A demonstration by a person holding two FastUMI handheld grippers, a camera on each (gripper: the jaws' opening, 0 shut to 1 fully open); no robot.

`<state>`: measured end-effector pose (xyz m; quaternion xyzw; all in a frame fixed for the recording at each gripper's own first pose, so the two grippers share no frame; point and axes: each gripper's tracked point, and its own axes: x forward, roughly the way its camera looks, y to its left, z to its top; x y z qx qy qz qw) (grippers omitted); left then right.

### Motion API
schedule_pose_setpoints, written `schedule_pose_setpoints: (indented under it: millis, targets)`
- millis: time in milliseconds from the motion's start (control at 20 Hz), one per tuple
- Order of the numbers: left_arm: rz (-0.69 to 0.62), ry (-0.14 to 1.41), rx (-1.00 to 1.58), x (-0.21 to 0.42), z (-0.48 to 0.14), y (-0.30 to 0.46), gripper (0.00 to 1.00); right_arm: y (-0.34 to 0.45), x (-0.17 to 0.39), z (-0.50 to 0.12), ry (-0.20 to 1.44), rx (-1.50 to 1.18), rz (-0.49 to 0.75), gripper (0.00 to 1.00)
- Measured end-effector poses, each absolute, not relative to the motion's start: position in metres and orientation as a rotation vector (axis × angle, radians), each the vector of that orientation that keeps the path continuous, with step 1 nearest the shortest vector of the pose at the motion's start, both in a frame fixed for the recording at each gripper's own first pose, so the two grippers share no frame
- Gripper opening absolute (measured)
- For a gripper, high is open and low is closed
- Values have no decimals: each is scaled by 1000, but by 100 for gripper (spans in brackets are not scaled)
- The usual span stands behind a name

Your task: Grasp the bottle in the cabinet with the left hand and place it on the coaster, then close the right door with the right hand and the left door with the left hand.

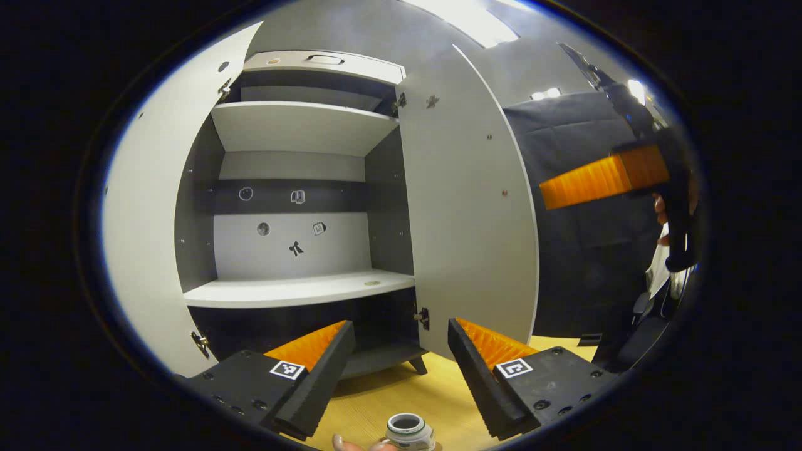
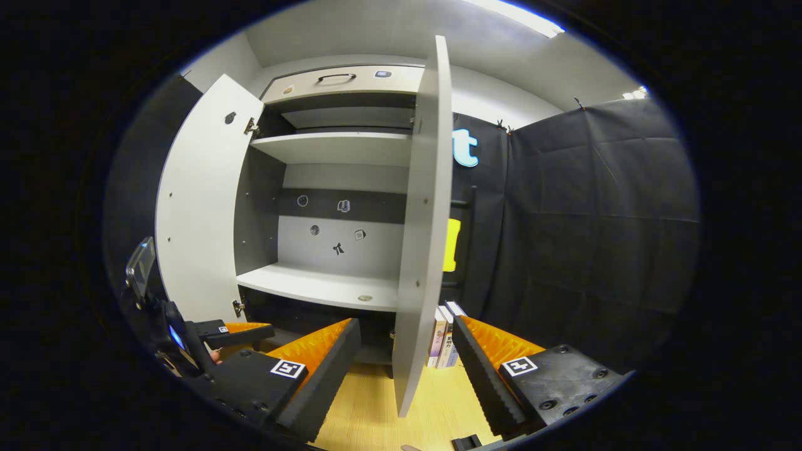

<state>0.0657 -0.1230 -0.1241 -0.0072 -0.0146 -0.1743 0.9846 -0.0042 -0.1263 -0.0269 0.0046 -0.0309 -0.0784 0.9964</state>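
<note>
Left gripper (image 1: 401,376) sits low over the light wooden table (image 1: 438,388), jaws spread wide, nothing between them. Just below the gap, at the bottom edge of the left gripper view, is the bottle (image 1: 408,431): small, clear, with a white-and-green collar and an open neck, seen from above, upright on the table. Whether a coaster lies under it cannot be told, as its base is cut off. A fingertip (image 1: 341,443) shows just left of the bottle.

Ahead is the grey two-door cabinet (image 1: 301,188), both doors open. Grey left door (image 1: 150,238) is swung far out. Grey right door (image 1: 470,225) is also swung out, its inner face toward the left gripper view. The white middle shelf (image 1: 294,289) carries only a small round disc (image 1: 372,283) near its right end. Small stickers (image 1: 296,248) are on the back panel.

Right gripper (image 2: 407,376) is held up off the table, jaws wide and empty, pointing at the right door, which is seen edge-on. In the left gripper view it sits high at the right edge, with a bit of the hand (image 1: 659,210) holding it. A few upright books (image 2: 443,335) stand on the table just behind the right door. The left gripper shows low at the left of the right gripper view.
</note>
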Motion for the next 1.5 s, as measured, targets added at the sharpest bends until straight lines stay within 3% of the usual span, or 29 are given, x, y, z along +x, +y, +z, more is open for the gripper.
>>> schedule_pose_setpoints:
  millis: [300, 600, 950, 1500]
  targets:
    - [-325, 32, -80, 22, -64, -63, 95, -203, 7, -15, -78, 179, -266, 98]
    - [-92, 14, -134, -20, -18, 36, 95, -203, 42, 13, -153, 130, -184, 98]
    - [240, 68, -64, -67, -43, 143, 95, -185, 53, 20, -172, 68, -123, 95]
    - [256, 38, -108, -68, -34, 214, 95, -48, 92, 22, -170, 29, 24, 93]
